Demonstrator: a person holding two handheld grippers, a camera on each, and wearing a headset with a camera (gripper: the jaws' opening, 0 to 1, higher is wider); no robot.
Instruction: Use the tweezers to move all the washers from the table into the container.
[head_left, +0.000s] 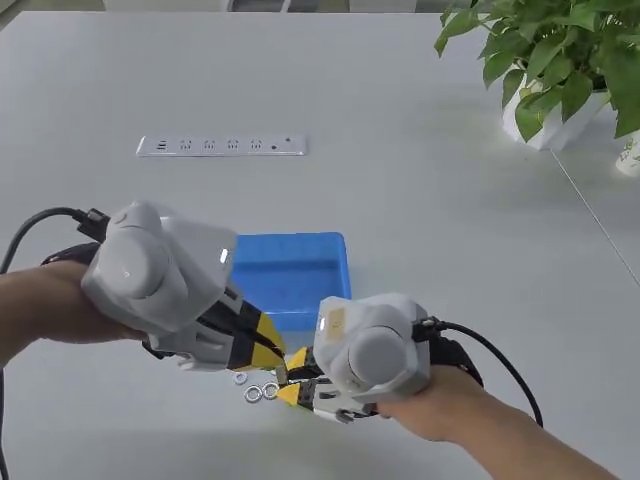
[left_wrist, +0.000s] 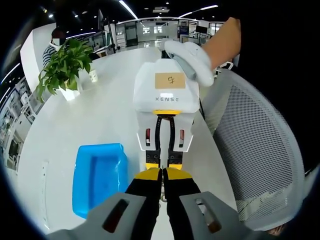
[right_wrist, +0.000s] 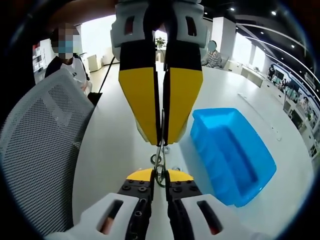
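Washers (head_left: 258, 390) are being shown lying on the desk (head_left: 420, 200), at 6 o'clock from the blue container (head_left: 290, 270) and just outside it. Tweezers (right_wrist: 161, 142) are being clenched by the left gripper (head_left: 272, 352), whose yellow jaws are being held almost together. The far end of the tweezers is being pinched by the right gripper (head_left: 288, 392), likewise clenched, just beside the washers. The two grippers are being pointed at each other, tip to tip, the left one at 10 o'clock from the right. A power strip (head_left: 221, 146) is being shown at 11 o'clock from the container, and a potted plant (head_left: 560, 50) at 2 o'clock.
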